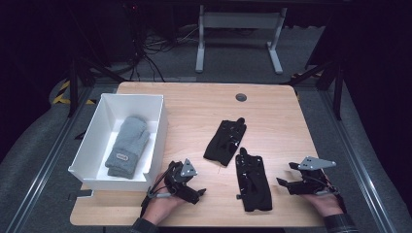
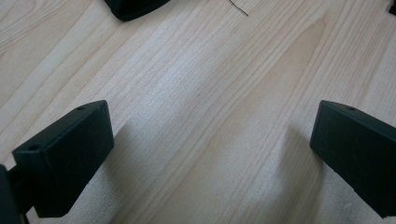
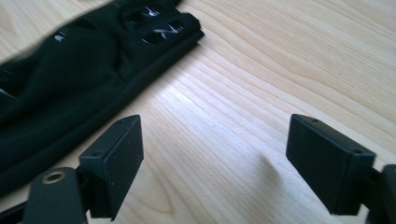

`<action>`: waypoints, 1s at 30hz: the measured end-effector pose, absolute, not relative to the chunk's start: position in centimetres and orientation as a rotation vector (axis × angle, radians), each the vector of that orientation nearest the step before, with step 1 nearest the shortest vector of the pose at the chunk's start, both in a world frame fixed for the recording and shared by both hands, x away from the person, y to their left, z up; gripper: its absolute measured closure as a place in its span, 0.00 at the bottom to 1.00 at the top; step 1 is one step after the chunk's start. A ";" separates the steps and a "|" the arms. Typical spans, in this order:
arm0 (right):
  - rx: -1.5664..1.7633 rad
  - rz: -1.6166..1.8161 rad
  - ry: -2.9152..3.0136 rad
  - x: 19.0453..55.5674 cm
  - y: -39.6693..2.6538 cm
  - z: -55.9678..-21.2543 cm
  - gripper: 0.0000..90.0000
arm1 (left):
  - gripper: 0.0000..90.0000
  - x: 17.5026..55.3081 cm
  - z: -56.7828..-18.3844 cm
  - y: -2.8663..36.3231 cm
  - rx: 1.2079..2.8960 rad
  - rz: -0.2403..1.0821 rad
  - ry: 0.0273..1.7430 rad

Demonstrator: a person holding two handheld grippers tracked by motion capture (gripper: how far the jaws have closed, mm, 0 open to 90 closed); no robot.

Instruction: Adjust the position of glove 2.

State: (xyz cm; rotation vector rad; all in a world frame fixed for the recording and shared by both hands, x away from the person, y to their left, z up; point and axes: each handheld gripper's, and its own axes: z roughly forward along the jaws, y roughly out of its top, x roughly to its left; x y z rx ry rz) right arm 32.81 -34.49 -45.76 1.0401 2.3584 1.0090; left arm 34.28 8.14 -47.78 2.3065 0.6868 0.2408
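Note:
Two black gloves lie on the wooden table (image 1: 272, 121): one (image 1: 225, 141) near the middle, the other (image 1: 253, 182) closer to the front edge. Grey mittens (image 1: 128, 145) rest inside a white box (image 1: 155, 126) at the left. My left gripper (image 1: 198, 193) (image 2: 212, 126) sits low over bare wood between the box and the nearer glove, jaws wide open and holding nothing. My right gripper (image 1: 284, 185) (image 3: 215, 140) is to the right of the nearer glove (image 3: 70, 74), open, with only bare wood between its jaws.
A round cable grommet (image 1: 241, 97) sits near the table's far edge. A desk frame (image 1: 238, 29) and cables (image 1: 145, 48) stand on the floor beyond the table. A tip of the middle glove (image 2: 135, 5) lies ahead of the left jaws.

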 end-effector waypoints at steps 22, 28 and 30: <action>1.072 0.998 2.371 33.3 -34.6 -47.0 0.09 | 0.82 36.3 -44.3 6.5 2.258 0.151 0.733; 1.075 0.995 2.370 33.2 -34.6 -47.0 0.09 | 1.00 37.8 -43.5 6.1 2.246 0.125 0.764; 1.075 0.995 2.370 33.2 -34.6 -47.0 0.09 | 1.00 38.4 -43.3 5.8 2.244 0.128 0.768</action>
